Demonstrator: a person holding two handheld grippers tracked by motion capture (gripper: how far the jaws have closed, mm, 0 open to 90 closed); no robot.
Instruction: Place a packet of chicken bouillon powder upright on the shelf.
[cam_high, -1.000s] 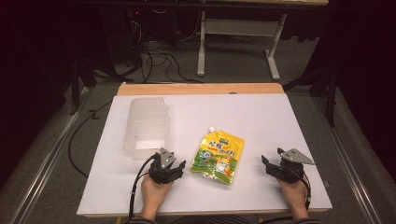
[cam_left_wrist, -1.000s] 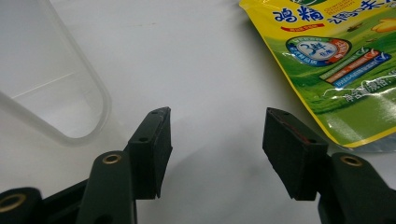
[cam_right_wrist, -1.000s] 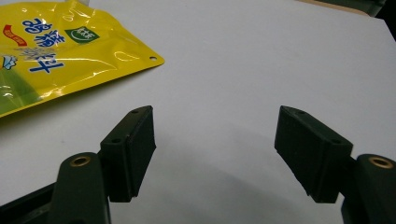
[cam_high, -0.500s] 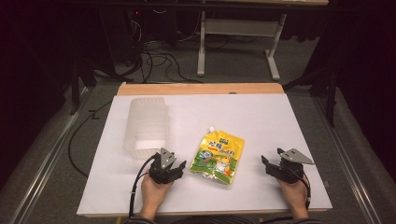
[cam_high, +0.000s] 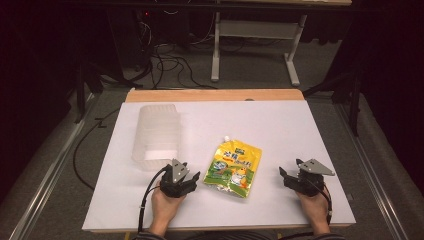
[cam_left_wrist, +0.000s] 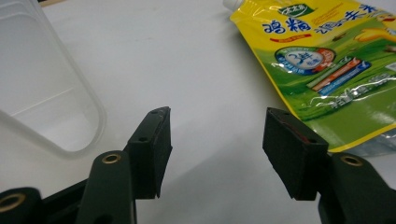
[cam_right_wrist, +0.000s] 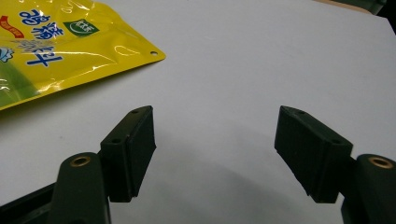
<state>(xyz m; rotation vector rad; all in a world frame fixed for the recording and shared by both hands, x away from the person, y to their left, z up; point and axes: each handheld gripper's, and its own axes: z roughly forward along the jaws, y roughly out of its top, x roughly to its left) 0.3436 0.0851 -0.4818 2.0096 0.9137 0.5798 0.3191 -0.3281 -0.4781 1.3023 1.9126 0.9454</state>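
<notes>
A yellow and green spouted pouch (cam_high: 233, 168) lies flat on the white table top (cam_high: 280, 125), between my two hands. To its left rests my left gripper (cam_high: 189, 176), open and empty; in the left gripper view (cam_left_wrist: 215, 140) the pouch (cam_left_wrist: 322, 60) lies ahead to the right. A clear plastic container (cam_high: 156, 135) lies on its side just beyond that gripper, its rim (cam_left_wrist: 60, 140) at the left of the left gripper view. My right gripper (cam_high: 286, 175) rests right of the pouch, open with nothing between its fingers (cam_right_wrist: 212, 149); the pouch's corner (cam_right_wrist: 70, 42) shows at upper left.
The table's wooden far edge (cam_high: 215, 95) borders a dark floor with cables (cam_high: 165, 60) and a desk frame (cam_high: 255, 35). Bare white surface lies beyond the pouch and to the right.
</notes>
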